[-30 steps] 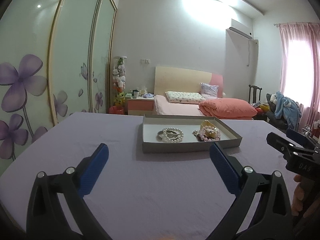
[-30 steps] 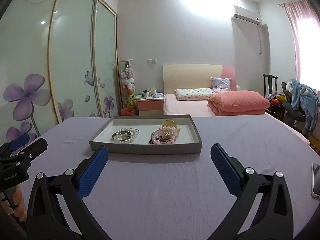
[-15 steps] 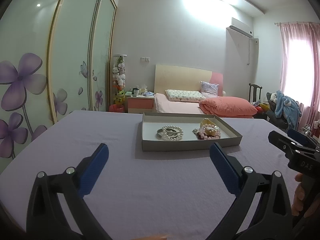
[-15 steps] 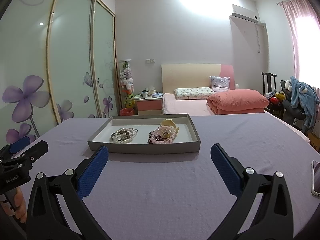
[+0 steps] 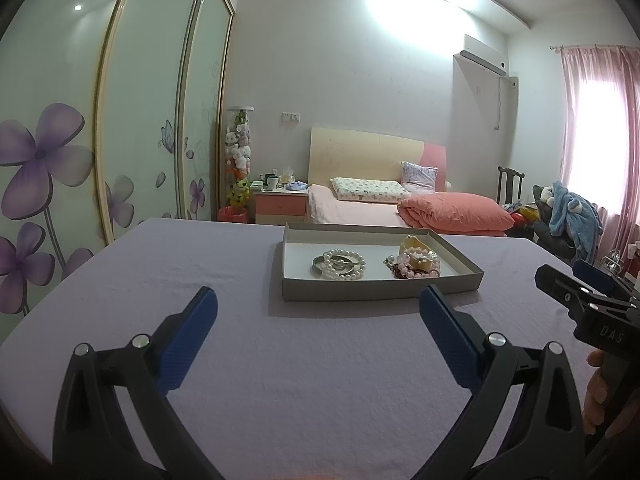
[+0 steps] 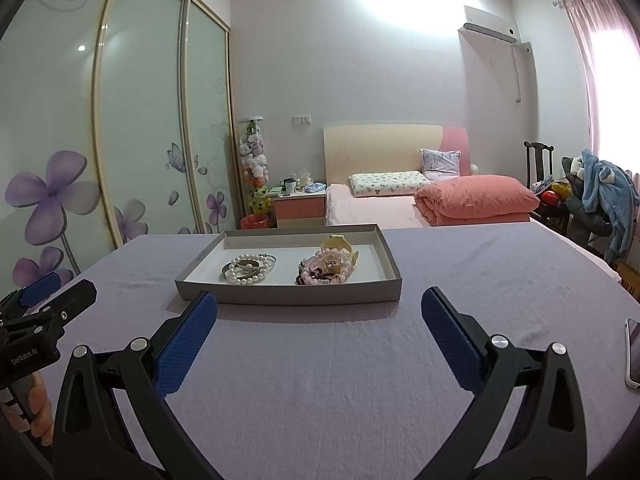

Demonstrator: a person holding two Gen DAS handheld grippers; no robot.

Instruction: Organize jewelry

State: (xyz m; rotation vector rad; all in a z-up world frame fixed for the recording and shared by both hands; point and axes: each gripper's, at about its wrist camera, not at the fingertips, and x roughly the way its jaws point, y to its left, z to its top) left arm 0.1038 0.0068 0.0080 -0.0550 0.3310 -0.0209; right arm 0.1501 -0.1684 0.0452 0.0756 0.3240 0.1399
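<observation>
A shallow grey tray point(image 5: 380, 291) point(image 6: 288, 297) sits on the lilac table. On its left half lie a white pearl bracelet point(image 5: 345, 265) point(image 6: 245, 268) and a silver bangle. A heap of pink bead bracelets point(image 5: 414, 265) point(image 6: 326, 268) with a cream piece behind it fills the right half. My left gripper point(image 5: 318, 308) hovers open short of the tray, nothing between its blue pads. Just as open and bare, my right gripper point(image 6: 319, 308) hangs before the tray's near wall. Each gripper also shows at the edge of the other's view.
A phone point(image 6: 633, 354) lies at the table's right edge. Beyond the table stand a bed with a coral quilt point(image 6: 476, 200), a nightstand point(image 6: 300, 204), floral sliding wardrobe doors point(image 5: 120, 120) on the left, and a chair with clothes point(image 6: 600, 192).
Both views have drifted slightly, so the tray sits a little differently in frame. The jewelry has not moved and both grippers stay open.
</observation>
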